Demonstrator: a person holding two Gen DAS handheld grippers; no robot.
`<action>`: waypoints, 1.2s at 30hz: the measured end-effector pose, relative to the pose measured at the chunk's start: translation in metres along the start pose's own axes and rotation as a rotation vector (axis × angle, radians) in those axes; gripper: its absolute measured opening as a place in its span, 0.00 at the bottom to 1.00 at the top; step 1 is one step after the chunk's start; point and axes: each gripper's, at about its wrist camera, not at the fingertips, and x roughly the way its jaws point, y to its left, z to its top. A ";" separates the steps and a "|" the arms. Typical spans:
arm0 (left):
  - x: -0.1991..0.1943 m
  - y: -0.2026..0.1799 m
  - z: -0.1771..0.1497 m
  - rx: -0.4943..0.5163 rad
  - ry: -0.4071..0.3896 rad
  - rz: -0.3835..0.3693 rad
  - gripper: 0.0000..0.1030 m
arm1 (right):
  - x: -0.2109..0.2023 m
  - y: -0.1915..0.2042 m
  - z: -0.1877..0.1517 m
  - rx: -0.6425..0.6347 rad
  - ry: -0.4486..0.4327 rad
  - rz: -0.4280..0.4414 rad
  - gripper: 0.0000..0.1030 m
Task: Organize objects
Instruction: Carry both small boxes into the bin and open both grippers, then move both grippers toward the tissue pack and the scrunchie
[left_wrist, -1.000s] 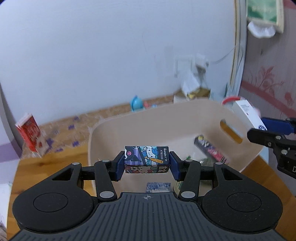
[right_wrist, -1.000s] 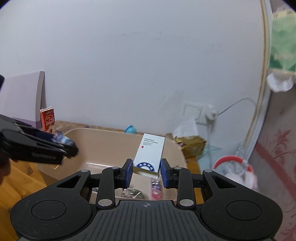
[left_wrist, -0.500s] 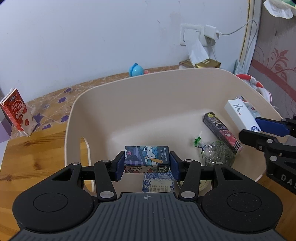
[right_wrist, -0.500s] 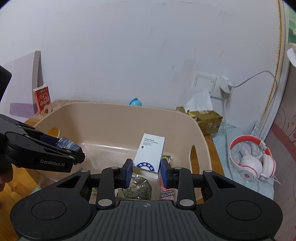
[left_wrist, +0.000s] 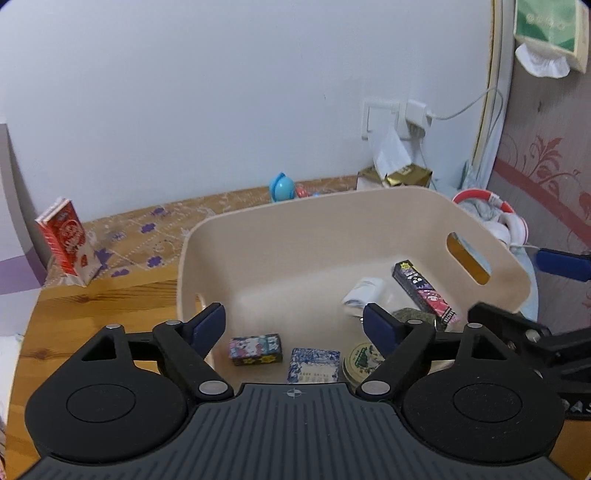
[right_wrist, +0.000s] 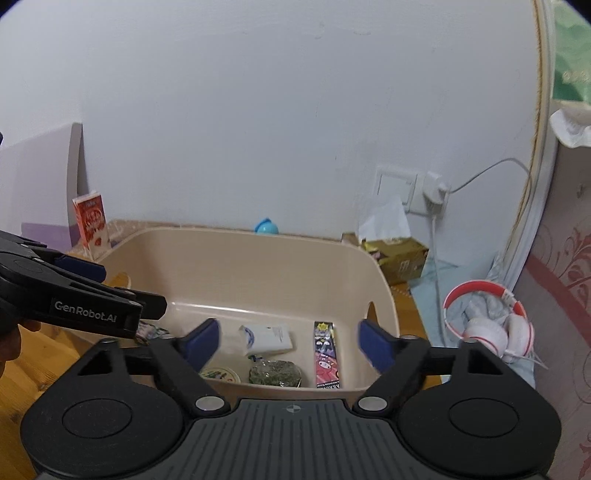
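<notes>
Left tongs (left_wrist: 293, 325): spread apart, nothing held, lower centre of the left view, above the beige bin (left_wrist: 280, 236). Right tongs (right_wrist: 288, 341): likewise apart and bare, over the same bin.

Bin floor: cartoon-print box (left_wrist: 255, 349) lying flat at lower centre; blue patterned packet (left_wrist: 314, 364) just beside it; round tin (left_wrist: 362, 360); white box (right_wrist: 267, 335) on its side; long dark candy box (right_wrist: 326, 353); green bundle (right_wrist: 274, 372).

Counter (left_wrist: 103, 299), left: red carton (left_wrist: 66, 242) upright. Far right: red-white headphones (right_wrist: 491, 321).
</notes>
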 end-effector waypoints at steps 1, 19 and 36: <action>-0.007 0.001 -0.002 0.003 -0.011 0.007 0.83 | -0.005 0.001 0.000 0.000 -0.009 -0.001 1.00; -0.042 0.032 -0.074 -0.020 0.029 0.075 0.86 | -0.026 0.008 -0.054 0.021 0.130 0.002 1.00; 0.012 0.039 -0.116 -0.066 0.189 -0.010 0.86 | 0.020 0.024 -0.099 0.023 0.310 0.048 1.00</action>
